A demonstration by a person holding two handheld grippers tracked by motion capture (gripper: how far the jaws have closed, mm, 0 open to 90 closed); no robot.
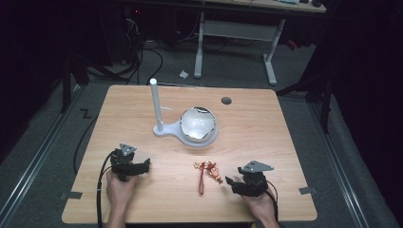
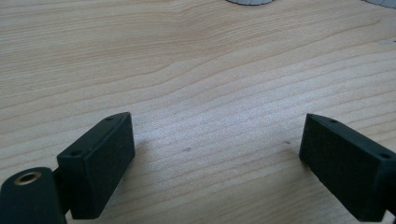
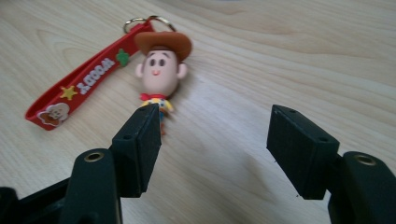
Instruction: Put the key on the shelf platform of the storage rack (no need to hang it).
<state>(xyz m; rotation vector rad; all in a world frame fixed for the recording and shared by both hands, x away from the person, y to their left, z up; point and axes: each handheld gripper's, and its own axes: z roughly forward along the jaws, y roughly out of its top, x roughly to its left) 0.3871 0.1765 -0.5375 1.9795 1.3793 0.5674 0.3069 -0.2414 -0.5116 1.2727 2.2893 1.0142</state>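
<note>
A keychain lies flat on the wooden table (image 1: 142, 109): a small cowboy figure (image 3: 161, 70) with a brown hat, a metal ring (image 3: 140, 21) and a red strap (image 3: 77, 88). In the high view the keychain (image 1: 208, 172) sits front centre. My right gripper (image 1: 231, 183) rests on the table just right of it, open, with the figure's lower body behind its left jaw. My right gripper (image 3: 212, 140) holds nothing. My left gripper (image 1: 146, 165) sits at the front left, and in its own view my left gripper (image 2: 217, 149) is open over bare wood.
A white stand with an upright post (image 1: 155, 102) and a round shiny dish (image 1: 197, 122) sits mid-table beyond the keychain. A dark round hole (image 1: 226, 100) is near the far edge. Tape marks (image 1: 71, 195) sit at the front corners.
</note>
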